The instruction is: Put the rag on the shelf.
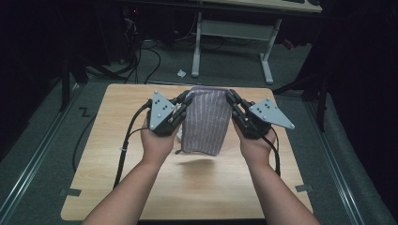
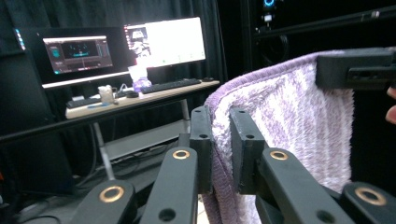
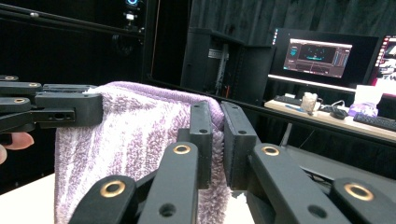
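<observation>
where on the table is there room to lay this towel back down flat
Bare wood on the table left of the left tool, right of the right tool, and along the near edge between the forearms. The crowded part is mid-table, where the towel hangs between both tools.

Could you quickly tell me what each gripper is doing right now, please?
Left gripper: closed on the top left corner of the purple towel.
Right gripper: closed on the towel's top right corner.

Fluffy terry-cloth towel (image 1: pixel 205 121), matt wooden table (image 1: pixel 117 136)

Desk (image 2: pixel 140 95) w/ monitors (image 2: pixel 163 42), keyboard (image 2: pixel 170 85).
</observation>
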